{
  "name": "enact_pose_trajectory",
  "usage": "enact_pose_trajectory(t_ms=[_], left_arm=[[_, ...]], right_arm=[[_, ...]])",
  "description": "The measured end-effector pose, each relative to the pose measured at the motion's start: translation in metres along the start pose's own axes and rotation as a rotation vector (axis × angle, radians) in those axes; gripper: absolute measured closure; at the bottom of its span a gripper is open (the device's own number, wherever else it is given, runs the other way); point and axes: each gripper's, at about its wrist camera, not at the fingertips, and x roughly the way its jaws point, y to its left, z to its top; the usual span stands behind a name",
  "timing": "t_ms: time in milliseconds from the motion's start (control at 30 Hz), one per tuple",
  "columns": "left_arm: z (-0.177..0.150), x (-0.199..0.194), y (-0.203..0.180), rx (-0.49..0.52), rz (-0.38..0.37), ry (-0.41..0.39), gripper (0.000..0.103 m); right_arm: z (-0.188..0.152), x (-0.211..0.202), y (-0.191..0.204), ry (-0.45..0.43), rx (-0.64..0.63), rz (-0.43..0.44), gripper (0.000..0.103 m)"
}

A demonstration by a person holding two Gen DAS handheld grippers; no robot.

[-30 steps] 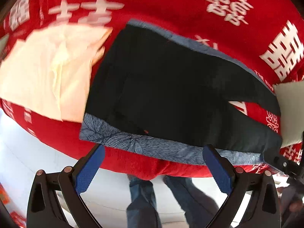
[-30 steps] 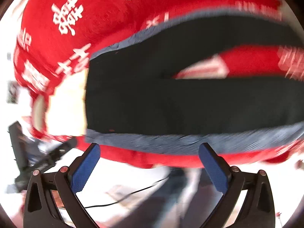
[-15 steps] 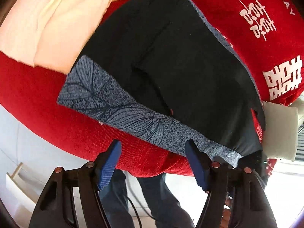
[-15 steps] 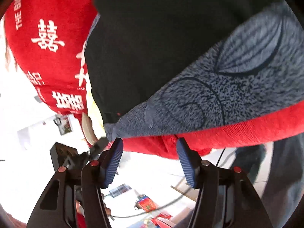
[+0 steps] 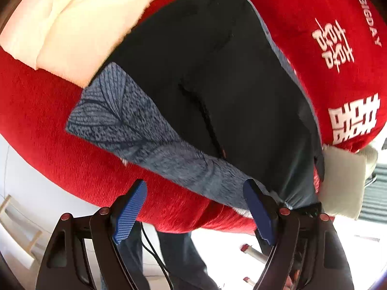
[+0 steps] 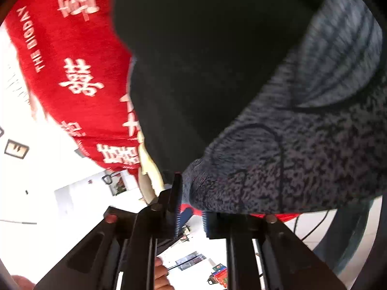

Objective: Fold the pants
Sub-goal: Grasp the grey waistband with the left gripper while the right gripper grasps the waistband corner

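Note:
Black pants (image 5: 217,77) with a grey leaf-patterned waistband (image 5: 135,125) lie on a red cloth-covered table (image 5: 43,111). My left gripper (image 5: 193,207) is open at the table's front edge, just below the waistband's middle. The pants (image 6: 217,60) fill the right wrist view. There my right gripper (image 6: 191,207) has its jaws nearly closed on the corner of the waistband (image 6: 302,157), which sits between the fingers. In the left wrist view the waistband's right end is bunched and pulled off the table edge.
A folded cream garment (image 5: 72,24) lies on the table left of the pants. A pale folded cloth (image 5: 343,181) sits at the table's right end. The person's legs (image 5: 179,253) stand below the front edge. White floor and cables lie beyond.
My right gripper has closed from open onto the waistband corner. My left gripper has moved in closer to the table edge and stayed open.

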Motion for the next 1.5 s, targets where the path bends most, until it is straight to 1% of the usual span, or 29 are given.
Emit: enact_pose_trajectory(t_ms=[67,200,267,300,333,367,400,433,500,600,667,733,833,900,933,967,1000,1033,1067,1133,1200,1267,1367,1500], left_arm=[[0.006,-0.001,0.005,-0.033,-0.014,-0.016,0.021],[0.018,0.003,0.013,-0.096,-0.031,-0.033,0.021],[0.022,0.009,0.010,-0.096,0.010,-0.031,0.021],[0.024,0.013,0.008,-0.088,0.036,-0.031,0.032],[0.024,0.014,0.006,-0.079,0.053,-0.034,0.055],[0.023,0.016,0.004,-0.062,0.058,-0.032,0.065],[0.023,0.018,0.001,-0.041,0.047,-0.027,0.075],[0.023,0.017,0.002,-0.034,0.053,-0.029,0.075],[0.023,0.016,-0.002,-0.004,0.058,-0.037,0.083],[0.026,0.012,-0.005,0.030,0.050,-0.039,0.083],[0.027,0.012,-0.005,0.044,0.052,-0.033,0.083],[0.030,0.017,-0.006,0.053,0.057,-0.019,0.083],[0.032,0.024,-0.007,0.063,0.071,-0.002,0.083],[0.034,0.028,-0.007,0.059,0.075,0.007,0.083],[0.034,0.029,-0.005,0.060,0.079,0.010,0.083],[0.032,0.030,-0.003,0.064,0.081,0.012,0.083],[0.031,0.029,-0.001,0.067,0.082,0.012,0.083],[0.031,0.028,-0.003,0.080,0.084,0.009,0.083],[0.030,0.025,-0.006,0.097,0.084,0.006,0.083],[0.029,0.020,-0.009,0.116,0.084,0.003,0.083],[0.030,0.014,-0.012,0.126,0.070,0.004,0.083],[0.031,0.007,-0.013,0.130,0.055,0.008,0.083],[0.034,-0.002,-0.020,0.136,0.032,0.012,0.083],[0.041,-0.017,-0.035,0.152,-0.001,-0.011,0.083]], right_arm=[[-0.001,-0.004,0.013,0.010,-0.027,0.017,0.088],[-0.001,-0.010,0.026,0.027,-0.057,0.044,0.088],[0.000,-0.011,0.031,0.039,-0.074,0.043,0.088],[0.001,-0.011,0.032,0.048,-0.084,0.038,0.088],[0.001,-0.011,0.033,0.059,-0.095,0.030,0.084],[0.002,-0.010,0.032,0.065,-0.099,0.021,0.084],[0.002,-0.012,0.030,0.072,-0.104,-0.001,0.084],[0.002,-0.014,0.026,0.071,-0.103,-0.014,0.083],[0.004,-0.024,0.010,0.047,-0.074,-0.029,0.078],[0.006,-0.040,-0.009,-0.002,-0.032,-0.039,0.075],[0.006,-0.051,-0.021,-0.041,-0.008,-0.025,0.068],[0.009,-0.062,-0.032,-0.090,0.039,0.015,0.063],[0.011,-0.080,-0.051,-0.183,0.141,0.105,0.057],[0.012,-0.083,-0.058,-0.194,0.187,0.141,0.056],[0.012,-0.082,-0.059,-0.191,0.196,0.142,0.057],[0.013,-0.082,-0.058,-0.188,0.197,0.133,0.058],[0.014,-0.082,-0.058,-0.184,0.201,0.107,0.072],[0.015,-0.082,-0.055,-0.183,0.198,0.056,0.099],[0.015,-0.083,-0.049,-0.187,0.174,-0.008,0.098],[0.016,-0.088,-0.030,-0.189,0.090,-0.068,0.098],[0.014,-0.092,-0.010,-0.186,0.013,-0.103,0.098],[0.012,-0.099,0.008,-0.182,-0.047,-0.119,0.098],[0.012,-0.103,0.026,-0.181,-0.084,-0.123,0.098],[0.018,-0.106,0.054,-0.184,-0.145,-0.140,0.098]])
